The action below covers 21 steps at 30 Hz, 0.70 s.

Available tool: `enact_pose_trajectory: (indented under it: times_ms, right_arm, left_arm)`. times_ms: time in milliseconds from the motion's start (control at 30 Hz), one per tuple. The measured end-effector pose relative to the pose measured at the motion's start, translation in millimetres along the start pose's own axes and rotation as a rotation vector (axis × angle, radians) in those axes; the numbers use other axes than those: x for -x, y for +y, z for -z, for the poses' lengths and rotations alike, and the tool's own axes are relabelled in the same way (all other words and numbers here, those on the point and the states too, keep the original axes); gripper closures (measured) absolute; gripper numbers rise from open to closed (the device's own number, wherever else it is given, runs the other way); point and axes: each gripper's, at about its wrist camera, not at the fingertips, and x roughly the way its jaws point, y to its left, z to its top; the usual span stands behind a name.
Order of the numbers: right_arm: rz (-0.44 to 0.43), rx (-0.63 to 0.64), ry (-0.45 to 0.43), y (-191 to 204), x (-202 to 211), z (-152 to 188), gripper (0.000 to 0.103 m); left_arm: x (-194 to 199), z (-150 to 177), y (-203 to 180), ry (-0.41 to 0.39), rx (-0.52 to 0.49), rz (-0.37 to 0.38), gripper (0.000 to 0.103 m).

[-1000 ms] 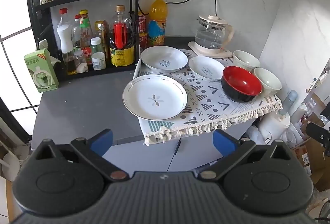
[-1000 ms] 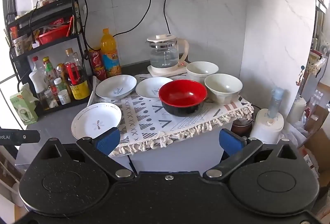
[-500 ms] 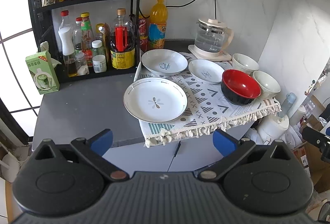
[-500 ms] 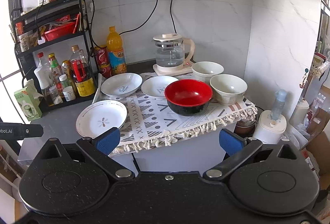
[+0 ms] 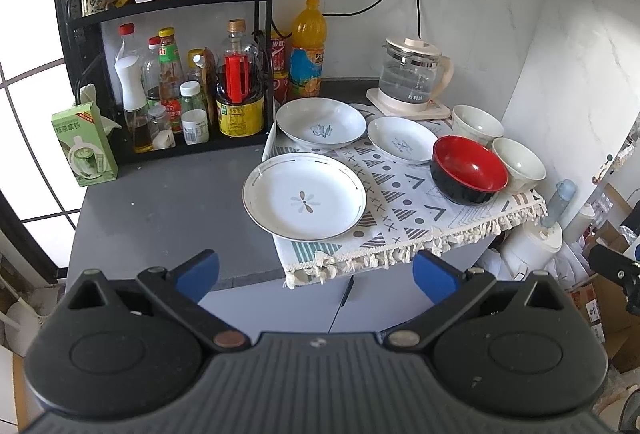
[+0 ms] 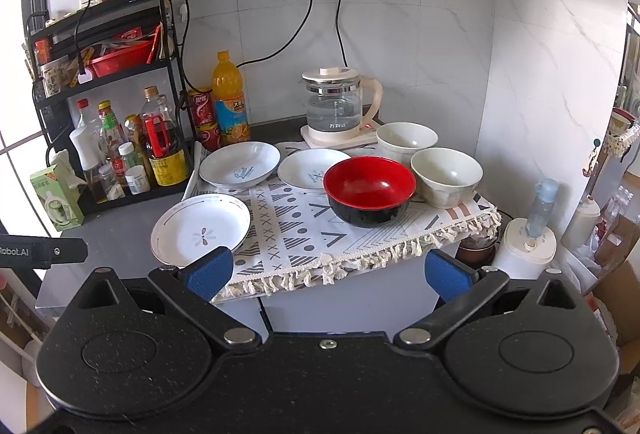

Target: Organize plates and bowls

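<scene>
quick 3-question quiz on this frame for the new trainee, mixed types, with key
1. True or false: the left gripper and the right gripper are both open and hold nothing.
2. How many bowls stand on the patterned cloth? A) two B) three C) five
3. Fill in: the large plate with the flower mark lies partly on the cloth and partly on the ____ countertop.

Key:
1. True. Both pairs of fingers are spread wide, short of the counter.
2. B: the red bowl and two pale bowls, one beside it, one by the kettle.
3. grey
</scene>
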Motion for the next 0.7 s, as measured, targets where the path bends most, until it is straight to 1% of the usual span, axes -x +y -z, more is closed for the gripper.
enact_pose_trajectory:
  times_ms: [467,700]
  right_arm:
    - [-0.009,-0.006,0.004,-3.1,-3.5,0.7,0.0]
    - [-0.013,-0.007,0.006,-2.2,-4.4,1.2,0.0]
  left_arm:
    - [0.7,-5.6,6.6,-0.01,0.005,-0.008,0.001]
    - [0.7,-5.1,3.1,-0.003,0.004,-0.004,0.001]
